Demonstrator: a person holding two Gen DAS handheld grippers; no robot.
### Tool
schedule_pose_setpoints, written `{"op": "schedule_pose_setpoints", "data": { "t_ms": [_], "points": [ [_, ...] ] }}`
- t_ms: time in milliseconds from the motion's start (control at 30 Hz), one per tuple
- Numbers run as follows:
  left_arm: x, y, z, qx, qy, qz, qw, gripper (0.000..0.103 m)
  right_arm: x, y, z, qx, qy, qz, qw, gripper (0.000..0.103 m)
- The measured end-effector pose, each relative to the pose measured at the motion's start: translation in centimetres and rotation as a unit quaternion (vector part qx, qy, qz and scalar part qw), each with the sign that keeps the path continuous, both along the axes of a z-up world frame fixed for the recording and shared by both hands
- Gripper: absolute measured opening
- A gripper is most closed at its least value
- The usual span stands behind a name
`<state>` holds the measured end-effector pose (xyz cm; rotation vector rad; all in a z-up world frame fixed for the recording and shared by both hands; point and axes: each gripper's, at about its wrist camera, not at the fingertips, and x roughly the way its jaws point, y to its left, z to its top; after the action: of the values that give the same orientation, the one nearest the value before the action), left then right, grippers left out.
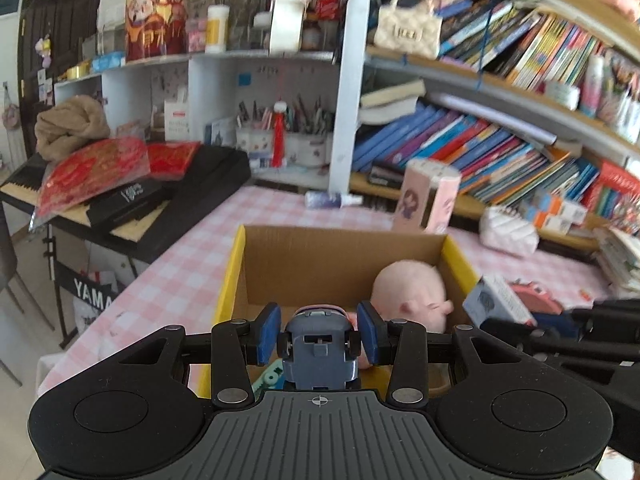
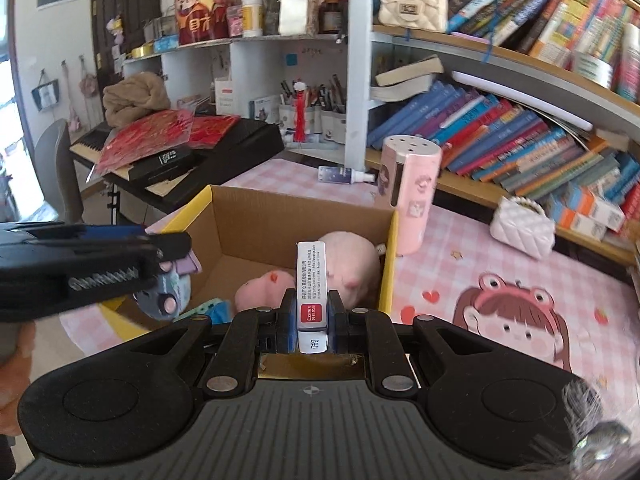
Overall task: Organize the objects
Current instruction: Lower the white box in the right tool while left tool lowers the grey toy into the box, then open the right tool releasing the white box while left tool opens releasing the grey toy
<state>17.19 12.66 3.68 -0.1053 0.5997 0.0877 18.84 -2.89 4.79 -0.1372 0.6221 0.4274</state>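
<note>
While over box, toy car between left jaws.

Bright daylight, soft shadows, fisheye bending at edges, slight motion blur

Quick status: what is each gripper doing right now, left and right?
Left gripper: closed on a small grey-blue toy car.
Right gripper: closed on a slim white box with a red label.
</note>
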Motion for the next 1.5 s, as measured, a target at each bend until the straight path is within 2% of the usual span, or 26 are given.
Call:
{"op": "schedule_pose_setpoints", "data": {
  "t_ms": [333, 667, 1000, 1100, 1400, 1467, 1500],
  "points": [
    [4.0, -0.1, -3.6, 0.02, 0.064, 0.019, 0.9976, 0.04, 4.9, 2.1, -2.8, -0.043, 0.025, 0.065, 0.997, 0.014],
    [6.3, -0.4, -5.2, 0.032, 0.095, 0.028, 0.9945, 0.04, 7.1, 4.3, -5.4, -0.102, 0.044, 0.129, 0.985, 0.014],
    [6.7, -1.1, -5.4, 0.062, 0.101, 0.016, 0.9929, 0.04, 8.4, 5.9, -6.9, -0.155, 0.067, 0.172, 0.97, 0.014],
    [6.6, -1.1, -5.2, 0.054, 0.1, 0.015, 0.9934, 0.041, 8.7, 6.2, -7.5, -0.166, 0.081, 0.178, 0.967, 0.014],
    [5.8, -1.2, -4.6, 0.042, 0.089, 0.007, 0.9952, 0.042, 8.7, 6.6, -7.7, -0.174, 0.086, 0.179, 0.964, 0.014],
    [5.5, -1.2, -4.3, 0.039, 0.081, 0.003, 0.996, 0.054, 8.6, 6.6, -7.6, -0.171, 0.083, 0.178, 0.966, 0.014],
    [5.2, -1.3, -4.0, 0.038, 0.074, 0.001, 0.9965, 0.055, 8.5, 6.5, -7.5, -0.167, 0.08, 0.177, 0.967, 0.016]
  ]
}}
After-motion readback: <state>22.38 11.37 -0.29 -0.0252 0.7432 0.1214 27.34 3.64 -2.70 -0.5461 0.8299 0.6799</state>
